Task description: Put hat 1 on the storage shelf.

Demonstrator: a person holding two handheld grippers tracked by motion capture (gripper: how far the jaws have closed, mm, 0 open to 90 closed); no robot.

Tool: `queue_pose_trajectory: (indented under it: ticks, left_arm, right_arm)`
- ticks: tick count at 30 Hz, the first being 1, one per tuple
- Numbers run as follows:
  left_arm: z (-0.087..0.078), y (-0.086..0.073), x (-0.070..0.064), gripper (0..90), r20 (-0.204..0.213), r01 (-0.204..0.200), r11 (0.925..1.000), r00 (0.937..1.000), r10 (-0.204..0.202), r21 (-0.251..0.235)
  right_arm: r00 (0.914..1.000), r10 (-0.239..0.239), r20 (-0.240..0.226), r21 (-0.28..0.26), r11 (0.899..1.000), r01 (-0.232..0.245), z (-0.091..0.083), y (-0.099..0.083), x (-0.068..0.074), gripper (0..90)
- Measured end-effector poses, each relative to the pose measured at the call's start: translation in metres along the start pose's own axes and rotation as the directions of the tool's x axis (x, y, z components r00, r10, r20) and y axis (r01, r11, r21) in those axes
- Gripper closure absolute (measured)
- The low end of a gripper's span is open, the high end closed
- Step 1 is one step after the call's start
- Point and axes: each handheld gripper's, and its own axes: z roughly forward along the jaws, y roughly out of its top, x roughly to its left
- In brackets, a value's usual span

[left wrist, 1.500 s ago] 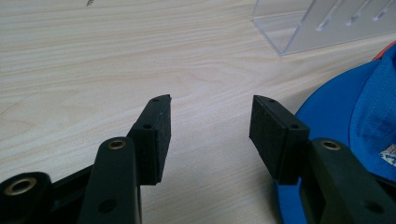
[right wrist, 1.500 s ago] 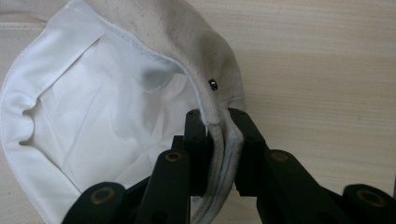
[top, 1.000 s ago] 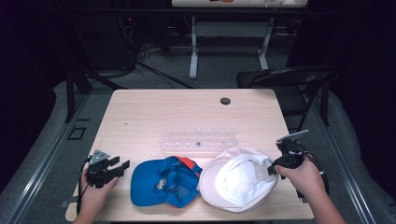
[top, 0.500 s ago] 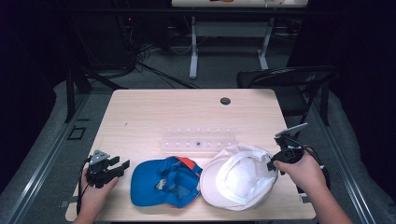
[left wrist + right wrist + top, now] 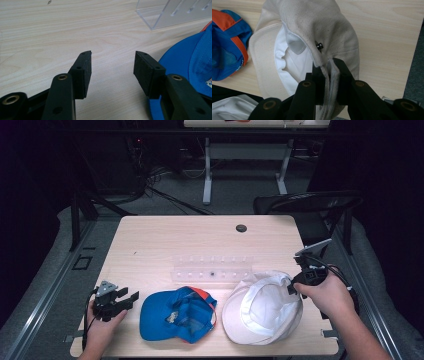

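Right gripper view puts the right gripper [image 5: 329, 82] clamped on a fold of cloth at the edge of the white cap [image 5: 312, 32], with the jaws pressed together on the fabric just below a small dark metal stud. Outward from that hold, the cap lies upside down on the counter [image 5: 382, 30], its pale lining open to the camera, and the blue cap [image 5: 227, 42] with its orange band sits close beside it on the far side. In the high view the left gripper [image 5: 131, 296] rests low at the counter's near left, jaws apart and holding nothing (the blue cap's brim lies just beside one jaw in the left gripper view). A clear plastic rack [image 5: 212, 268] stands behind both caps.

The grip takes in only a thin pinch of soft cloth, so I judge that a quick lift could let the fabric slide out and the cap drop. Dragging it leftward could also nudge the blue cap or catch the rack.
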Motion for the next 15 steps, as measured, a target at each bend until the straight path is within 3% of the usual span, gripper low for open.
queue_pose_trajectory:
  ticks: [15]
  left_arm:
    - [0.000, 0.000, 0.000, 48.8, 0.004, -0.001, 1.0000, 1.0000, 0.001, 0.006]
  right_arm:
    - [0.9947, -0.082, 0.062, 0.005, 0.997, 0.082, -0.028, 0.014, 0.027, 80.4]
